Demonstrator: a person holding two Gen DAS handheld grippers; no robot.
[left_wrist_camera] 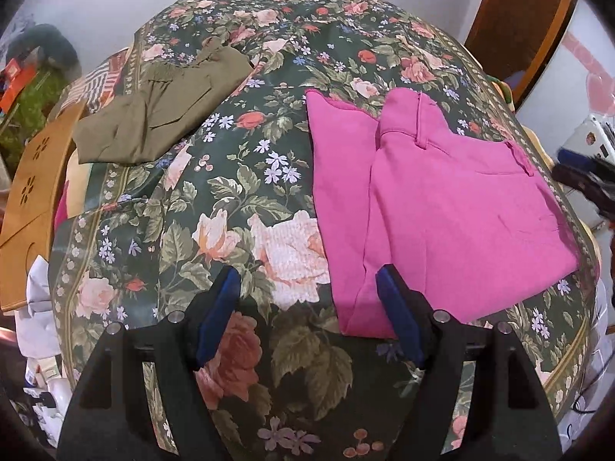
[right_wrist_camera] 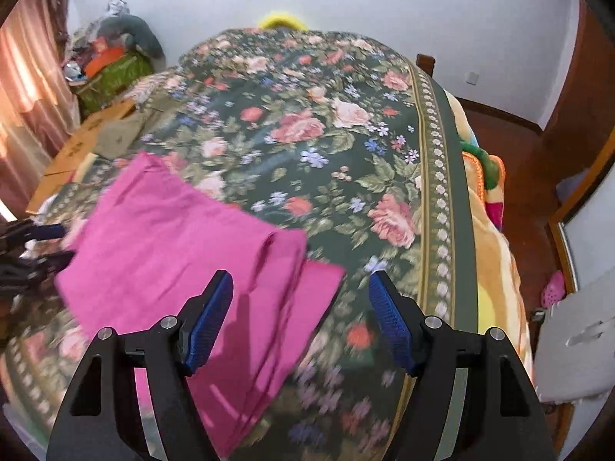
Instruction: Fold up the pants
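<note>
Nearest in the left wrist view, the left tool (left_wrist_camera: 307,299) hangs over the floral bedspread (left_wrist_camera: 238,176) with its blue pads (left_wrist_camera: 217,315) wide apart and nothing between them; its right pad overlaps the near edge of the pink pants (left_wrist_camera: 442,207) in the picture (whether it touches the cloth cannot be told). The pants lie folded flat on the right part of the bed, waistband and belt loop toward the far side, one layer set back on the other so a strip of the lower layer shows on the left. In the right wrist view the right tool (right_wrist_camera: 301,303) also stands open and empty, above the pants (right_wrist_camera: 184,253) and the bedspread (right_wrist_camera: 346,146); this view is blurred. Farther off, at the bed's left edge, lies an olive garment (left_wrist_camera: 161,111), well apart from the pants. Beyond it a cardboard box (left_wrist_camera: 34,176) rests beside the bed.
</note>
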